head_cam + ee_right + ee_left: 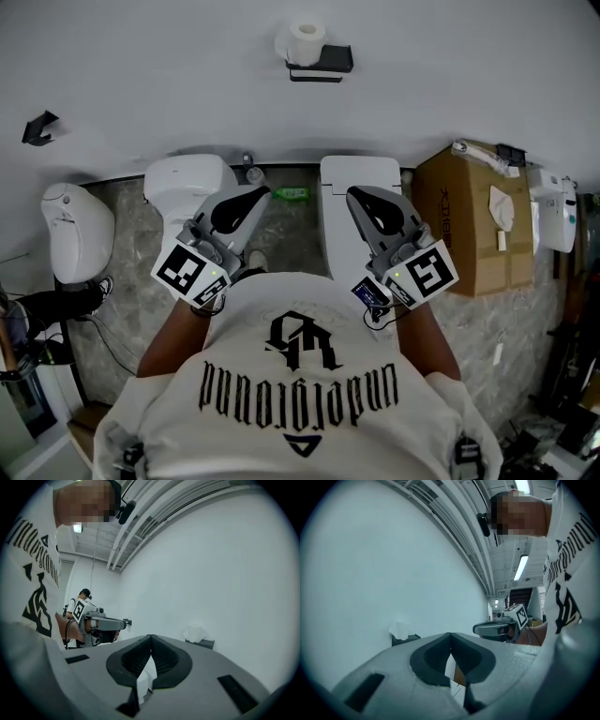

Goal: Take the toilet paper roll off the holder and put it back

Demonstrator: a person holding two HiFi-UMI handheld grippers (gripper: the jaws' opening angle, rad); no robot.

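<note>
The toilet paper roll point(306, 37) sits on its black holder point(328, 60), which is fixed to the white wall point(450, 75). Both grippers are well apart from it, held level in front of the person's chest. In the head view the roll appears higher up, between the two. The left gripper point(262, 193) has its jaws pressed together with nothing in them. The right gripper point(354, 193) is closed and empty too. Beneath them stand a toilet point(187, 178) and, off to the right, a cardboard box point(473, 225).
</note>
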